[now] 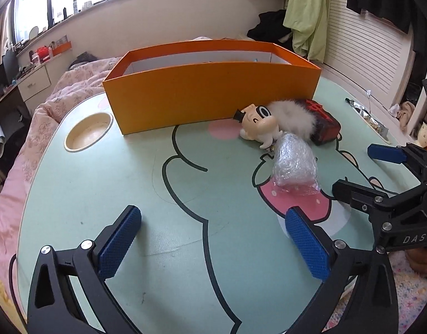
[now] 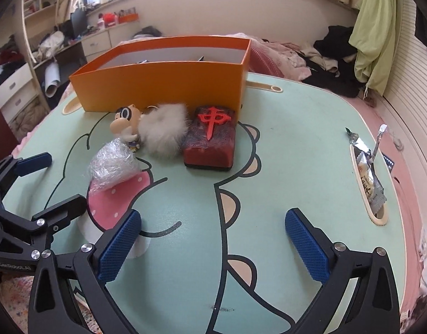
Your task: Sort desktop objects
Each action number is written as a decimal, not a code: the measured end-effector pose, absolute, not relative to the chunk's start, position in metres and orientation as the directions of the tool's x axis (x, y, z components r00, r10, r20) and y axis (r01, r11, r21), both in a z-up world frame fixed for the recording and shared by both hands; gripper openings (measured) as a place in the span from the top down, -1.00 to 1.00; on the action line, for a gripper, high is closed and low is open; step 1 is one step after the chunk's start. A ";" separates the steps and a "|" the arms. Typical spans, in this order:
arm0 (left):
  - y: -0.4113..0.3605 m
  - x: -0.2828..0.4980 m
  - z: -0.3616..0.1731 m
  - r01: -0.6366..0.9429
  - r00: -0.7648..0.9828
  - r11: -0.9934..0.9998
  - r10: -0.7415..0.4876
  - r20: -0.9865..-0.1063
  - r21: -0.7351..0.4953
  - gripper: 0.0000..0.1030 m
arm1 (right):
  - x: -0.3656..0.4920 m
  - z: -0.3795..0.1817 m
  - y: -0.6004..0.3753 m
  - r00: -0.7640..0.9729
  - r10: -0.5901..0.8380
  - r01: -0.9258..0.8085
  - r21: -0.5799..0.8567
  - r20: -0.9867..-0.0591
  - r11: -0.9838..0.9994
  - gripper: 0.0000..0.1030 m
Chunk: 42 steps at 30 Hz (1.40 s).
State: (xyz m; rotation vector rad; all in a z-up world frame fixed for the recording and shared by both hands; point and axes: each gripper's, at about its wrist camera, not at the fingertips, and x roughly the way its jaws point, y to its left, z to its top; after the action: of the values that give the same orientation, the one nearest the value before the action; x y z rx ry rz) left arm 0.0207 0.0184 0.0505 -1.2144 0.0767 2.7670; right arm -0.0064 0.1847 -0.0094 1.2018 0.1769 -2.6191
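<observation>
Both grippers hang low over the mint tabletop (image 2: 297, 139) with its cartoon print, and the orange box (image 2: 163, 86) is our landmark, standing open-topped at the far side. Left gripper (image 1: 213, 239): jaws spread wide, nothing between the blue pads, only bare tabletop. Right gripper (image 2: 213, 239): same story, jaws spread wide and empty. Each one shows in the other's view, off to the side, short of the box. Now the goods: four things cluster against the box's near wall. The figure (image 2: 125, 125), a big-headed cartoon toy, lies just in front of that wall. Beside it, touching, sits the white pompom (image 2: 164, 130), and next along, near the box's right corner, the red tile (image 2: 210, 144) with a raised red character on top. A little further out from the box, just in front of the figure, lies the crinkled plastic wrap (image 2: 113, 164). Something dark peeks over the box's rim inside, too hidden to tell. Well right of the box, a snack wrapper (image 2: 366, 172) lies in the tabletop's slot.
</observation>
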 end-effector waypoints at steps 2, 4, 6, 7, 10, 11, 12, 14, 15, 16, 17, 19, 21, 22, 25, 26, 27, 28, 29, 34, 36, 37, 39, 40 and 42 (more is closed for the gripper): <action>0.019 0.020 0.051 -0.129 -0.672 -0.992 0.088 -0.735 -0.001 -0.99 | -0.006 -0.009 0.184 -0.627 -0.177 0.278 -0.006 -0.758 -0.961 -1.00; 0.019 0.021 0.052 -0.129 -0.672 -0.992 0.088 -0.735 -0.001 -0.99 | -0.006 -0.009 0.184 -0.628 -0.176 0.278 -0.007 -0.758 -0.961 -1.00; 0.019 0.021 0.052 -0.130 -0.673 -0.992 0.089 -0.735 -0.001 -0.99 | -0.006 -0.009 0.184 -0.627 -0.177 0.277 -0.006 -0.758 -0.961 -1.00; 0.019 0.021 0.052 -0.130 -0.673 -0.992 0.089 -0.734 -0.001 -0.99 | -0.006 -0.009 0.184 -0.627 -0.177 0.278 -0.006 -0.758 -0.961 -1.00; 0.019 0.021 0.052 -0.130 -0.673 -0.992 0.089 -0.734 -0.001 -0.99 | -0.006 -0.009 0.184 -0.628 -0.177 0.277 -0.006 -0.758 -0.961 -1.00; 0.019 0.021 0.052 -0.130 -0.673 -0.992 0.089 -0.734 -0.001 -0.99 | -0.006 -0.009 0.184 -0.628 -0.177 0.277 -0.005 -0.758 -0.961 -1.00; 0.019 0.021 0.052 -0.130 -0.673 -0.992 0.089 -0.734 -0.001 -0.99 | -0.006 -0.009 0.184 -0.628 -0.177 0.277 -0.005 -0.758 -0.961 -1.00; 0.018 0.021 0.052 -0.130 -0.673 -0.992 0.089 -0.734 -0.002 -0.99 | -0.004 -0.008 0.183 -0.629 -0.182 0.278 0.000 -0.756 -0.961 -0.99; 0.019 0.021 0.052 -0.130 -0.673 -0.992 0.089 -0.734 -0.002 -0.99 | -0.003 -0.008 0.185 -0.631 -0.194 0.278 0.014 -0.751 -0.960 -0.99; 0.018 0.021 0.052 -0.130 -0.673 -0.992 0.090 -0.734 -0.002 -0.99 | -0.003 -0.006 0.186 -0.635 -0.203 0.274 0.029 -0.745 -0.961 -0.93; 0.018 0.021 0.052 -0.130 -0.673 -0.992 0.090 -0.734 -0.002 -0.99 | -0.002 -0.003 0.188 -0.639 -0.211 0.268 0.042 -0.740 -0.962 -0.83; 0.017 0.021 0.052 -0.130 -0.673 -0.991 0.091 -0.734 -0.003 -0.99 | -0.003 0.001 0.193 -0.645 -0.231 0.259 0.076 -0.728 -0.963 -0.73; 0.016 0.022 0.052 -0.130 -0.673 -0.991 0.091 -0.734 -0.003 -0.99 | -0.006 0.005 0.194 -0.652 -0.233 0.256 0.080 -0.722 -0.963 -0.65; 0.015 0.022 0.052 -0.130 -0.673 -0.991 0.091 -0.734 -0.003 -0.99 | -0.008 0.008 0.192 -0.660 -0.229 0.254 0.074 -0.716 -0.964 -0.61; 0.015 0.022 0.052 -0.131 -0.673 -0.991 0.092 -0.734 -0.004 -0.99 | -0.016 0.017 0.188 -0.690 -0.216 0.250 0.052 -0.691 -0.967 -0.50; 0.015 0.022 0.052 -0.131 -0.673 -0.991 0.092 -0.734 -0.004 -0.99 | -0.019 0.020 0.186 -0.697 -0.204 0.243 0.041 -0.687 -0.969 -0.45; 0.016 0.022 0.052 -0.131 -0.673 -0.991 0.092 -0.734 -0.004 -0.99 | -0.026 0.022 0.182 -0.702 -0.181 0.228 0.024 -0.688 -0.973 -0.42; 0.015 0.022 0.052 -0.131 -0.673 -0.991 0.091 -0.734 -0.004 -0.99 | -0.031 0.022 0.180 -0.698 -0.175 0.225 0.019 -0.694 -0.974 -0.37; 0.015 0.022 0.052 -0.130 -0.673 -0.991 0.091 -0.734 -0.004 -0.99 | -0.036 0.020 0.178 -0.691 -0.173 0.227 0.017 -0.702 -0.974 -0.31; 0.015 0.022 0.052 -0.131 -0.673 -0.991 0.091 -0.734 -0.003 -0.99 | -0.064 0.008 0.167 -0.651 -0.145 0.212 0.004 -0.745 -0.977 0.26; 0.015 0.022 0.052 -0.130 -0.674 -0.991 0.091 -0.733 -0.004 -0.99 | -0.063 0.010 0.164 -0.648 -0.145 0.218 0.000 -0.747 -0.976 0.26; 0.015 0.022 0.053 -0.130 -0.675 -0.991 0.092 -0.732 -0.005 -0.99 | -0.060 0.010 0.165 -0.650 -0.159 0.224 0.013 -0.743 -0.975 0.26; 0.015 0.022 0.053 -0.130 -0.676 -0.992 0.093 -0.731 -0.006 -0.99 | -0.047 0.010 0.168 -0.667 -0.163 0.233 0.004 -0.728 -0.973 0.26; 0.014 0.023 0.053 -0.129 -0.677 -0.992 0.093 -0.730 -0.006 -0.99 | -0.039 0.009 0.170 -0.675 -0.154 0.235 -0.012 -0.722 -0.972 0.26; 0.015 0.023 0.053 -0.129 -0.677 -0.992 0.092 -0.730 -0.005 -0.99 | -0.025 0.008 0.178 -0.680 -0.161 0.239 -0.009 -0.716 -0.971 0.26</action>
State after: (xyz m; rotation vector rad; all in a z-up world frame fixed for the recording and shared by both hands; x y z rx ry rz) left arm 0.0226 0.0151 0.0530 -1.2022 0.0709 2.7706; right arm -0.0253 0.1780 0.0082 1.1324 0.1494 -2.6905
